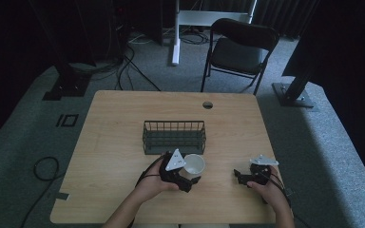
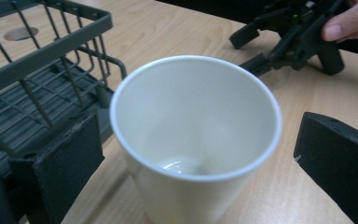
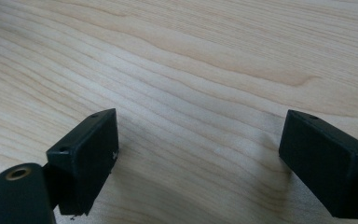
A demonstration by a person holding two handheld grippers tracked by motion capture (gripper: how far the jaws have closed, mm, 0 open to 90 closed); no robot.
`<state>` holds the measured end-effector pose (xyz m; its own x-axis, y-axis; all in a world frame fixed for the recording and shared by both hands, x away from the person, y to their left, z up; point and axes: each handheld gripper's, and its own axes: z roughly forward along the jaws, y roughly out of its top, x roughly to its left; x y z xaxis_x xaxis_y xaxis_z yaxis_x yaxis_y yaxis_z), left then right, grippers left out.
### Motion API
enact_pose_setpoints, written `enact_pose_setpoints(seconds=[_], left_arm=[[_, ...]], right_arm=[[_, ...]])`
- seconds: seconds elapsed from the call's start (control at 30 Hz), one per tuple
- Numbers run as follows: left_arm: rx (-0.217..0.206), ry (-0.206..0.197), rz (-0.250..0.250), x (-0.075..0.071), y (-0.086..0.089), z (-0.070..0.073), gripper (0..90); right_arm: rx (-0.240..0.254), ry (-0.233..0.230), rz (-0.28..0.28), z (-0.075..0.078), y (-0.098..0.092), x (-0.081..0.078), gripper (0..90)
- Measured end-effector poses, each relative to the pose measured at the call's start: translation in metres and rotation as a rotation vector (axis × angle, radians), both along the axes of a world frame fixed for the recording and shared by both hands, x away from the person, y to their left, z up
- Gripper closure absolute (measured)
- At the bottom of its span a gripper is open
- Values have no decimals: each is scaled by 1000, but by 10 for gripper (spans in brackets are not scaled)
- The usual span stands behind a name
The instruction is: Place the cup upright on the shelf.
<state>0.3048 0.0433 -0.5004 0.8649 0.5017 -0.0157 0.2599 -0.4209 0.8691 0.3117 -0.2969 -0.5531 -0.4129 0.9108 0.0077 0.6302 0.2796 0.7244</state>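
A white paper cup [image 1: 195,164] stands upright and empty on the wooden table [image 1: 114,142], just in front of the dark wire basket [image 1: 173,137]. My left gripper [image 1: 190,170] is open, with one jaw on each side of the cup. In the left gripper view the cup [image 2: 196,140] sits between the jaws; the left jaw is close to its wall and the right jaw stands clear of it. My right gripper [image 1: 240,176] rests low on the table to the right, open over bare wood [image 3: 200,93]. It also appears in the left gripper view as the right gripper [image 2: 289,37], beyond the cup.
The wire basket [image 2: 42,70] has nothing in it and lies left of the cup in the left gripper view. A cable hole [image 1: 207,105] sits near the table's far edge. A black folding chair [image 1: 240,47] stands behind the table, with stands and cables on the floor.
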Motion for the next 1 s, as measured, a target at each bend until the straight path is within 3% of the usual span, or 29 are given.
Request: enact_pose_setpoints(seconds=[0.57,0.67,0.73,1.0], left_arm=[[-1,-40,11,4,-14,-3,63],[-10,-52,11,4,-15,-2,146],[7,-63,-3,4,-15,-2,180],[16,-72,-2,3,-14,0,201]], right_arm=[[2,0,-2,0,0,0,115],[0,0,-1,0,0,0,115],[1,0,-1,0,0,0,115],[1,0,-1,0,0,0,115]])
